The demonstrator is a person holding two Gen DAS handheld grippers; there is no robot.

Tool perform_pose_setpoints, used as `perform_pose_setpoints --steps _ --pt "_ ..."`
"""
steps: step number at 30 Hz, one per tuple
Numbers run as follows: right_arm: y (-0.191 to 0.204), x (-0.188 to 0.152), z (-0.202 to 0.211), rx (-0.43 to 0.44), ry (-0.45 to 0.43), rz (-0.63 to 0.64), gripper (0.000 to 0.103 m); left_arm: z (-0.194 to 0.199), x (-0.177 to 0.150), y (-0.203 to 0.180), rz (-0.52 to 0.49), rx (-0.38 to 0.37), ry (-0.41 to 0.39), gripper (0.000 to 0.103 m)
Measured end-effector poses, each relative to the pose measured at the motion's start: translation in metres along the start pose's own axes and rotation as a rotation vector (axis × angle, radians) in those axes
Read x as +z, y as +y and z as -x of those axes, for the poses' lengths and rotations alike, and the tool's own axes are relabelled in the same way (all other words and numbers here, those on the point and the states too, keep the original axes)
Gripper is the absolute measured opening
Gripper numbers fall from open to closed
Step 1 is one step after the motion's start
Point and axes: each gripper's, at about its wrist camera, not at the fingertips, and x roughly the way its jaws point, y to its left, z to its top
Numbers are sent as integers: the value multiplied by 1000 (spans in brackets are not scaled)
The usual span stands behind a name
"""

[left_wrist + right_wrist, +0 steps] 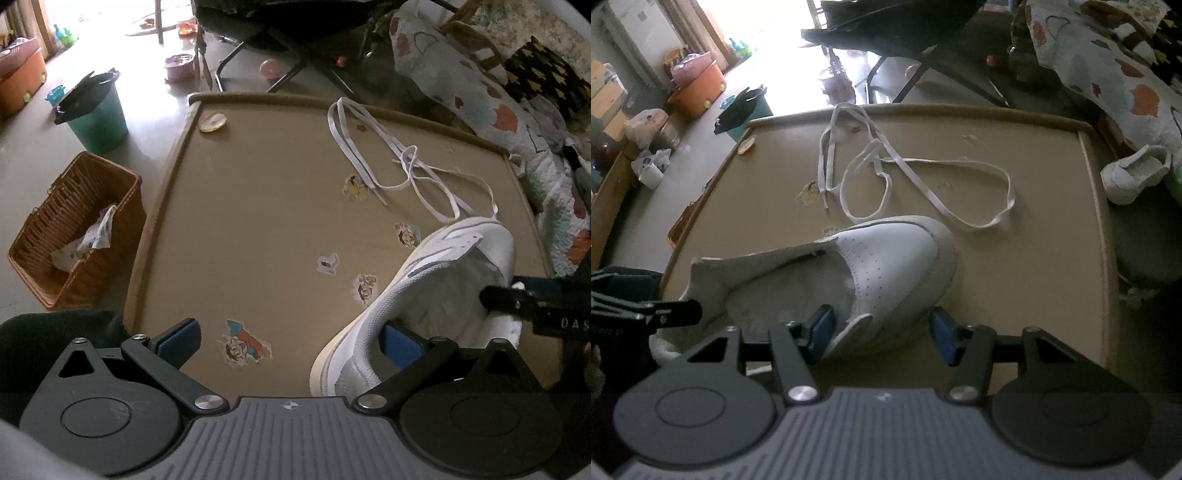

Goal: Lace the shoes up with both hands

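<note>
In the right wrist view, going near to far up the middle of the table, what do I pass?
right gripper → white shoe → loose white lace → far rim of the brown table → black chair legs on the floor beyond.

One white shoe point(886, 266) on the desk point(258, 221), unlaced. One loose white shoelace point(923, 184) far of it, tangled in loops. Cartoon stickers on the desk top: six countable from the left wrist view, some torn. One round yellowish scrap point(213, 122) at the far left corner. Off the desk: one wicker basket point(74, 229), one green bin point(98, 118), one orange tub point(698, 92), one small pale shoe point(1134, 173) at right. Two hand-held grippers: left hand-held gripper point(291, 339), right hand-held gripper point(882, 328).
</note>
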Motion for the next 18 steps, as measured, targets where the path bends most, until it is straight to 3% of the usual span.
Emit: perform_pose_setpoints --steps 18 --pt "17 -15 1 -41 12 -84 59 -3 3 14 28 -3 -16 103"
